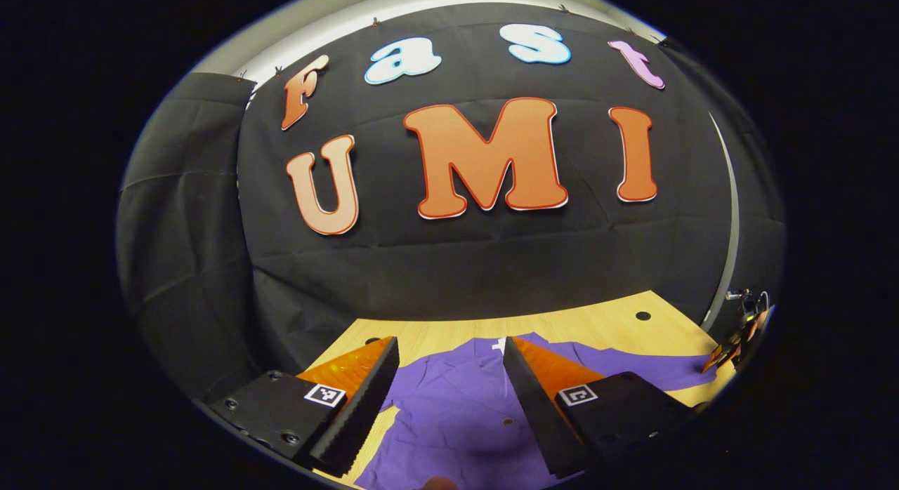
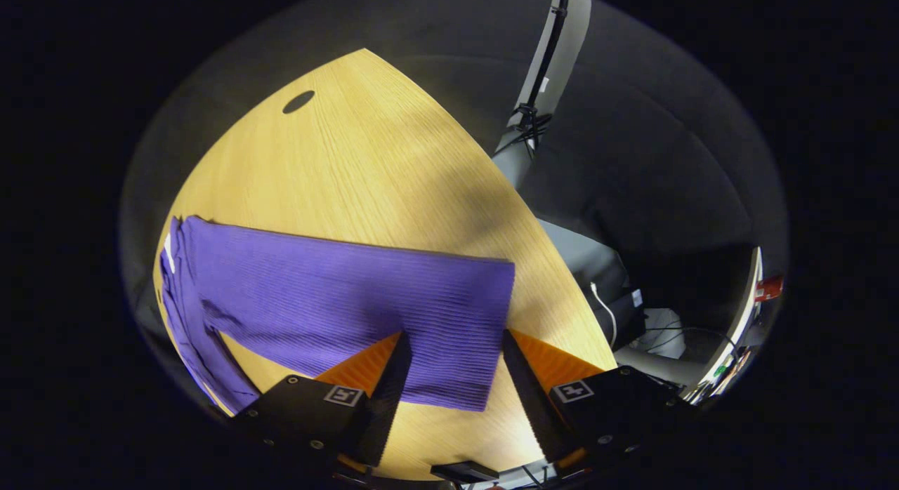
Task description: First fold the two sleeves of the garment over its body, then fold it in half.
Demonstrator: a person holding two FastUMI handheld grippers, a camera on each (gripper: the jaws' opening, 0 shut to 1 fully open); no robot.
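Two claws spread wide over one purple garment [image 1: 456, 406] on the wooden table [image 2: 365, 174].
No readable label showed. My left gripper [image 1: 449, 360] gaped above its body, grasping nothing; my right gripper [image 2: 453, 353] hung released above the outstretched sleeve [image 2: 365, 300].
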